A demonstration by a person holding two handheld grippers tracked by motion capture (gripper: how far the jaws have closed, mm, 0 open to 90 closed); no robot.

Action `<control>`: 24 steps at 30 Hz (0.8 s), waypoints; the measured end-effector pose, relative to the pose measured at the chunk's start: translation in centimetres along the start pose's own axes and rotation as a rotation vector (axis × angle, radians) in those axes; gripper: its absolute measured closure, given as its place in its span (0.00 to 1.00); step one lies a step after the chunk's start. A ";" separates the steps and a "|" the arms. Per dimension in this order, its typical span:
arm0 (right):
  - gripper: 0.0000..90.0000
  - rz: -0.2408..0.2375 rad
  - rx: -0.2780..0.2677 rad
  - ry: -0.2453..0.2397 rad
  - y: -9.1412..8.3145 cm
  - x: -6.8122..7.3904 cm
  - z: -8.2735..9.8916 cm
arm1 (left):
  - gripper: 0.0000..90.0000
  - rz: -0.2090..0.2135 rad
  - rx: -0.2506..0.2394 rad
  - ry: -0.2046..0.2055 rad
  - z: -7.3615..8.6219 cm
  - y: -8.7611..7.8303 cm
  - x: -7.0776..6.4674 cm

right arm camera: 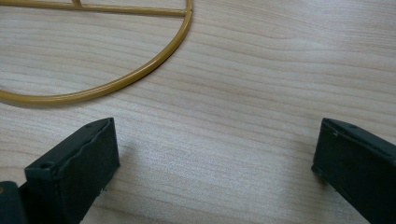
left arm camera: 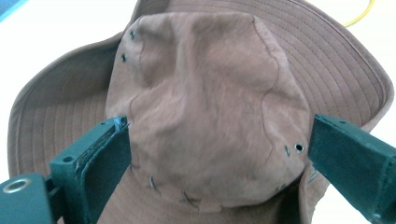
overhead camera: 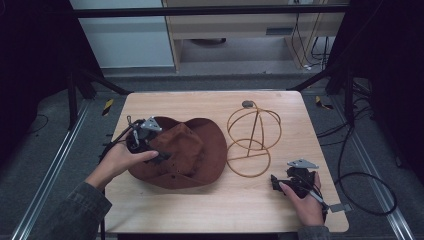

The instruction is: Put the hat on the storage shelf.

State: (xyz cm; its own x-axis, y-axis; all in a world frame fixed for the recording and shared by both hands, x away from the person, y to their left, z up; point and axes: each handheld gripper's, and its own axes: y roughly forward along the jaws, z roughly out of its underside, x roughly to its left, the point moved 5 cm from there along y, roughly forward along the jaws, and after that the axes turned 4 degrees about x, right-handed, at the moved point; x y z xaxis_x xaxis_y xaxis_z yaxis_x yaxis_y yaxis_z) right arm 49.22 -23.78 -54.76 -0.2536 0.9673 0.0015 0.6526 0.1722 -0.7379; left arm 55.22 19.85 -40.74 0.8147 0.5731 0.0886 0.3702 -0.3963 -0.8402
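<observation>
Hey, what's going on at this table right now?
A person is working at a wooden table with a pair of tongs in each hand. The left tongs are open, jaws on either side of the crown of a brown brimmed hat that lies flat on the table. The right tongs are also open and empty, low over bare wood near the base ring of a gold wire hat stand. The stand is upright beside the hat, with nothing on it yet.
</observation>
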 end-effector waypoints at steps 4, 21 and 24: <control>0.00 -0.001 0.000 0.000 0.0 0.0 0.0 | 0.06 0.000 0.024 0.029 -0.8 0.8 -0.2; 0.00 -0.003 0.000 -0.003 0.0 0.0 0.0 | 0.08 0.006 0.123 0.026 -2.8 4.1 0.7; 0.00 -0.003 0.000 -0.002 0.0 0.0 0.0 | 0.09 0.011 0.130 0.021 -2.9 4.4 0.8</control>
State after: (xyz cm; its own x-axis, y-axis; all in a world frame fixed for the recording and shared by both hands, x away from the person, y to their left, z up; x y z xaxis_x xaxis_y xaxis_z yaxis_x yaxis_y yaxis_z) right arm 49.17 -23.79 -54.76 -0.2574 0.9663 0.0022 0.6519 0.1754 -0.7378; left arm 58.72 16.51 -42.80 0.8279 0.5538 0.0891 0.3014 -0.3052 -0.9033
